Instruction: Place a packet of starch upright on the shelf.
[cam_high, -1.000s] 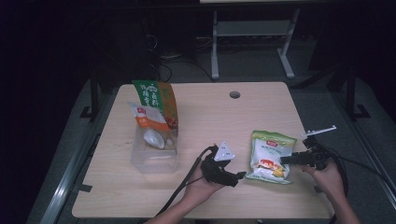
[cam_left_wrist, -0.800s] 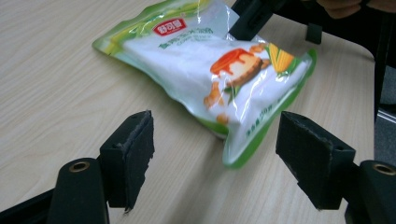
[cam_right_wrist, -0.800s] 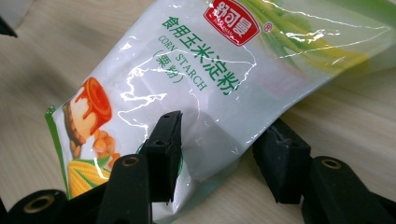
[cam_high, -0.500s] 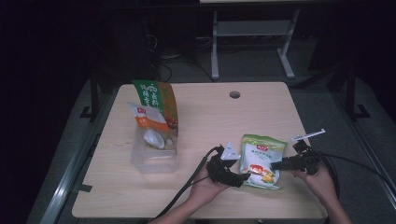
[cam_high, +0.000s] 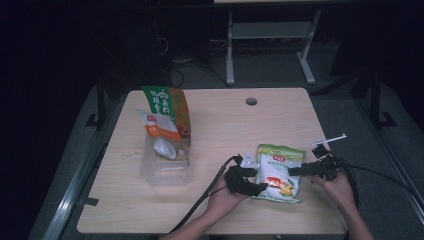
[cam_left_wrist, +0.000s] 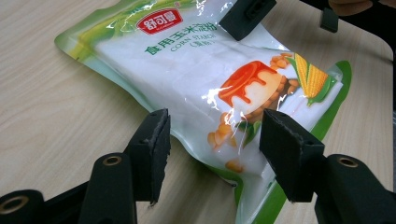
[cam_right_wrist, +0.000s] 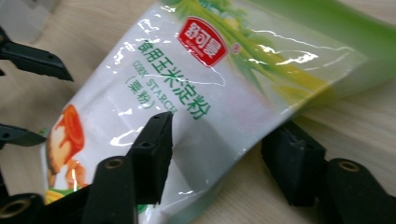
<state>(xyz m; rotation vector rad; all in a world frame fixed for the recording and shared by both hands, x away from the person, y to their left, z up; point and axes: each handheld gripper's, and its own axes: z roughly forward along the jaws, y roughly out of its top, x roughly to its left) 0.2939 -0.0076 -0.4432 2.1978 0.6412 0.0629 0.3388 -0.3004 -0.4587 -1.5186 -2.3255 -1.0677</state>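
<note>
The corn starch bag (cam_high: 276, 172) lies on the wooden table (cam_high: 220, 125), near its front right part, between the two grippers.

Left gripper (cam_left_wrist: 212, 156): jaws stand wide apart, gripping nothing. In the left gripper view the bag's lower edge and near corner sit in the gap between the two fingers. The left finger (cam_left_wrist: 152, 149) rests off the bag, just beside its edge, over bare table. The right finger (cam_left_wrist: 287, 156) stands over the bag's green-bordered lower side; contact cannot be told. The printed face, with the orange pudding and corn picture, lies just beyond the fingertips.

Right gripper (cam_right_wrist: 219, 156): jaws likewise spread, not closed on the bag. In the right gripper view one side edge of the bag runs between the fingers. The left finger (cam_right_wrist: 152, 154) lies over the printed face, below the green lettering. The right finger (cam_right_wrist: 292, 165) sits on the far side of that edge, apparently under the lifted film or beside it; which of the two cannot be told. The bag's edge looks raised off the table there.

In the high view the left gripper (cam_high: 245, 180) is at the bag's left lower side and the right gripper (cam_high: 312, 169) at its right edge, each held in a hand. Well apart to the left of the left gripper's fingers stands a clear container (cam_high: 165, 167) holding upright packets (cam_high: 165, 110).
</note>
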